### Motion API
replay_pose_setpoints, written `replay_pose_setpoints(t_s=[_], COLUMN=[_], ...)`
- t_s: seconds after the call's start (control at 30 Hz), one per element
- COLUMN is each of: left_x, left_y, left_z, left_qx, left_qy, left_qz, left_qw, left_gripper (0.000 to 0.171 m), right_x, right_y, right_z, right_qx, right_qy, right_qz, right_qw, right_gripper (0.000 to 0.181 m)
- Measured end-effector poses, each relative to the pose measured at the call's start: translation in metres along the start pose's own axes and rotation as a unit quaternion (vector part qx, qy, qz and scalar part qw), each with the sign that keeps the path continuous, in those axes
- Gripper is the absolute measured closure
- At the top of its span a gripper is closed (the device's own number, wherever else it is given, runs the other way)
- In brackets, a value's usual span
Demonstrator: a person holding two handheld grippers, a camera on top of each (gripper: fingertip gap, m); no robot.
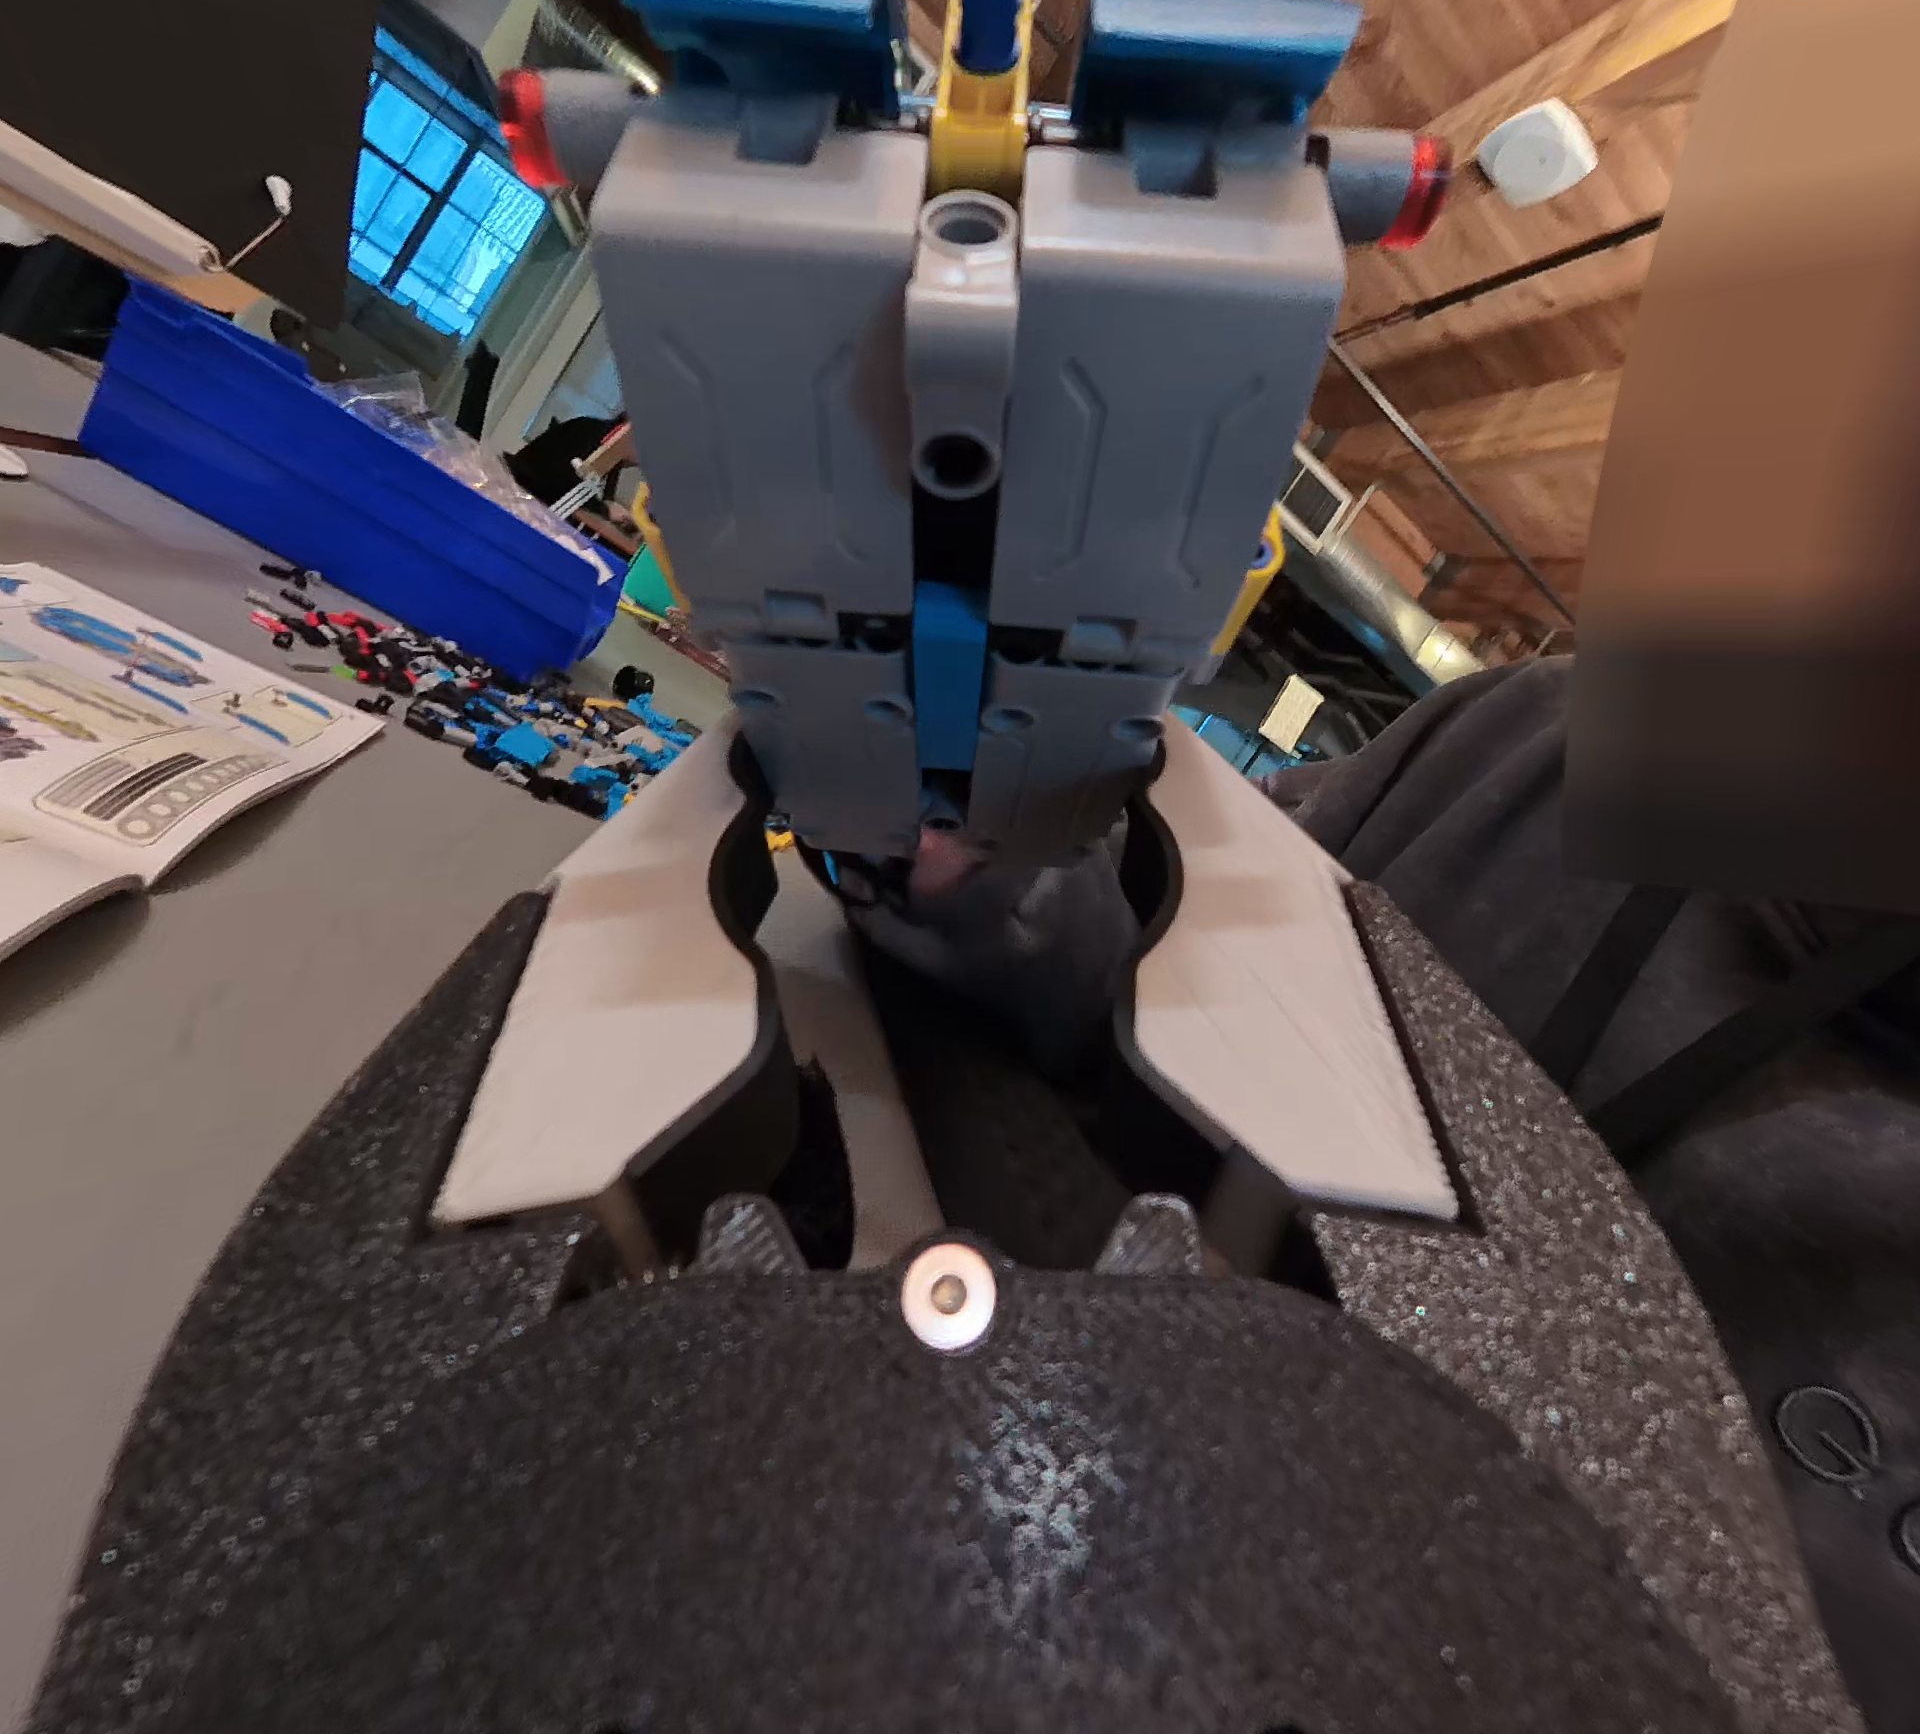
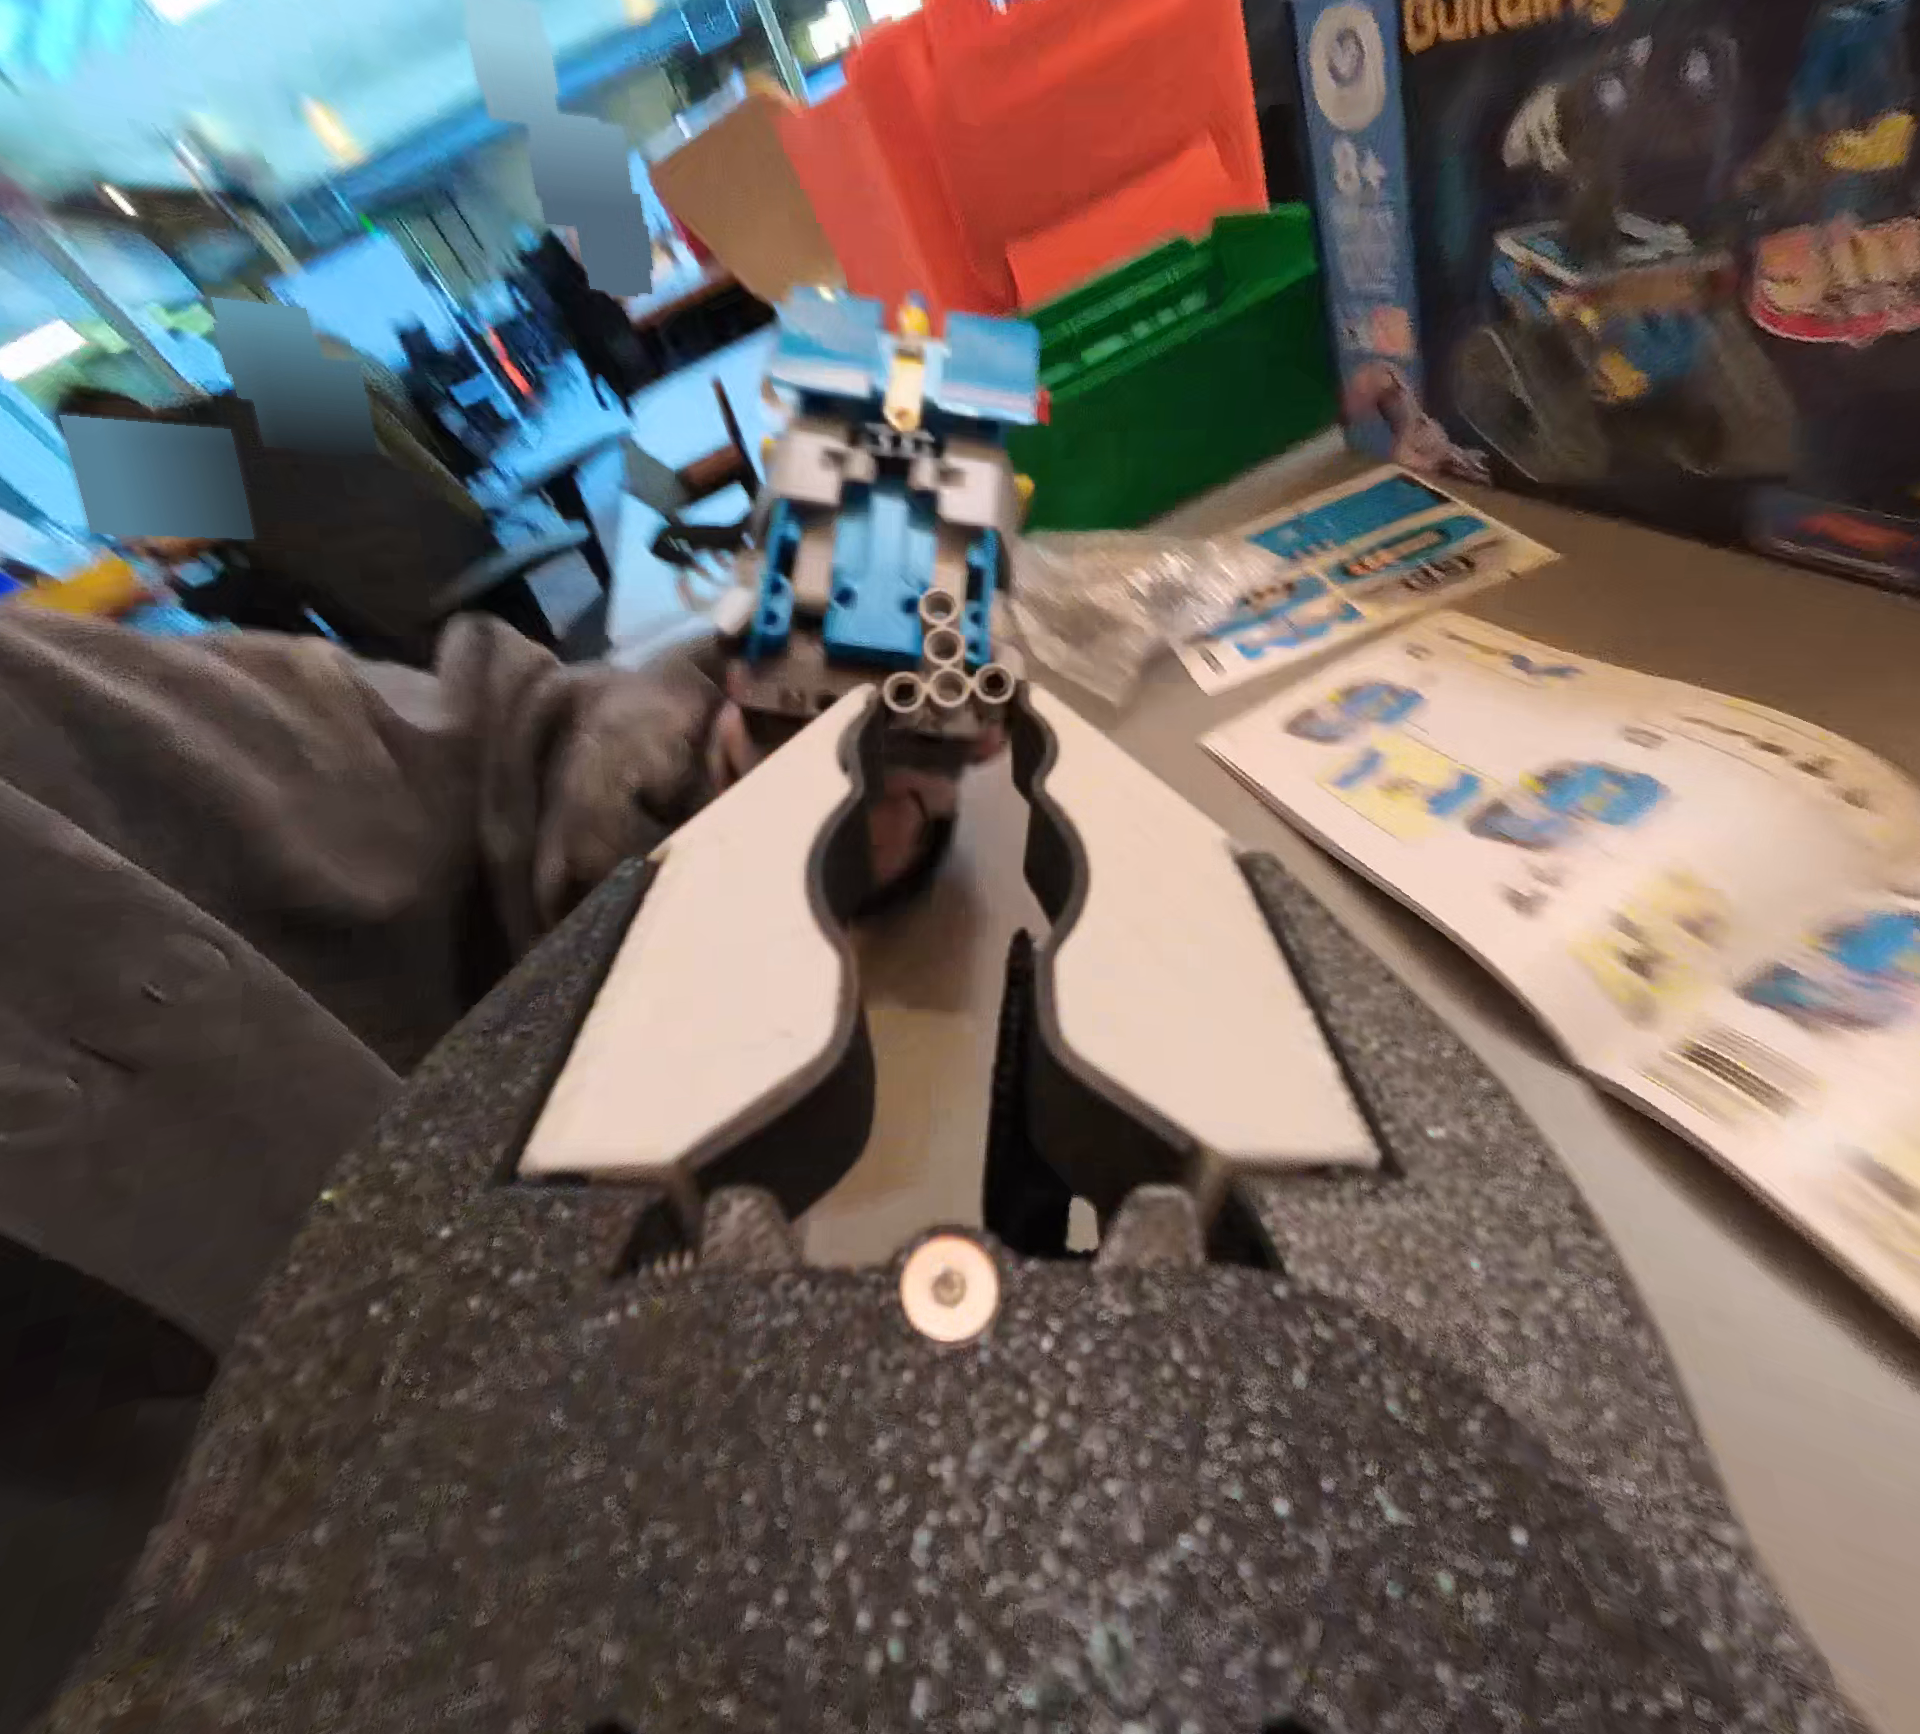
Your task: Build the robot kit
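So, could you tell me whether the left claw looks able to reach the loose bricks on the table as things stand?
Probably not: the left claw is shut on the brick model, raised above the grey table; the loose bricks lie well off to its left.

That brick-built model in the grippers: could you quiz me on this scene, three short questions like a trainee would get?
1. True or false: the left gripper is clamped on the bottom of the grey and blue brick model.
2. What lies open on the table in both views: A a towel, B an instruction booklet, C a plate?
3. Fill in: the right gripper holds a grey ____ with round holes.

Key: 1 true. 2 B. 3 beam.
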State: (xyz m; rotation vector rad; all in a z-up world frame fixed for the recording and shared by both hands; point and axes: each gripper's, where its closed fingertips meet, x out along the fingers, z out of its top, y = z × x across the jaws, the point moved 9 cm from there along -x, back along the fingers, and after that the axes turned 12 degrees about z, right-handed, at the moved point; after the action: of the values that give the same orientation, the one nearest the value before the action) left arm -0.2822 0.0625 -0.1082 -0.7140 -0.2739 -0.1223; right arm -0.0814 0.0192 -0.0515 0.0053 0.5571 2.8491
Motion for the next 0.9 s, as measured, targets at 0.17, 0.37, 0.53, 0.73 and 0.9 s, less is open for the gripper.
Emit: replay_pose_setpoints(t_s=[0.17, 0.37, 0.53, 0.73, 0.9], left_x=[0.001, 0.002, 0.003, 0.004, 0.003], left_y=[-0.003, -0.005, -0.006, -0.006, -0.005], left_z=[-0.001, -0.003, -0.004, -0.005, -0.004], left_qx=[0.02, 0.04, 0.048, 0.064, 0.063], left_qy=[0.004, 0.01, 0.013, 0.013, 0.012], left_qz=[0.006, 0.015, 0.021, 0.034, 0.037], left_qw=[1.0, 0.999, 0.999, 0.997, 0.997], left_gripper=[0.105, 0.105, 0.105, 0.105, 0.105], right_x=[0.034, 0.043, 0.04, 0.038, 0.038], right_y=[0.006, 0.004, 0.001, 0.003, 0.006], right_z=[0.004, 0.001, -0.004, -0.009, -0.009], right_qx=[0.026, 0.039, 0.077, 0.05, 0.017], right_qy=[-0.027, -0.021, -0.053, -0.071, -0.053], right_qz=[0.023, 0.039, 0.065, 0.037, 0.016], right_qw=[0.999, 0.998, 0.994, 0.996, 0.998], right_gripper=[0.159, 0.159, 0.159, 0.159, 0.158])
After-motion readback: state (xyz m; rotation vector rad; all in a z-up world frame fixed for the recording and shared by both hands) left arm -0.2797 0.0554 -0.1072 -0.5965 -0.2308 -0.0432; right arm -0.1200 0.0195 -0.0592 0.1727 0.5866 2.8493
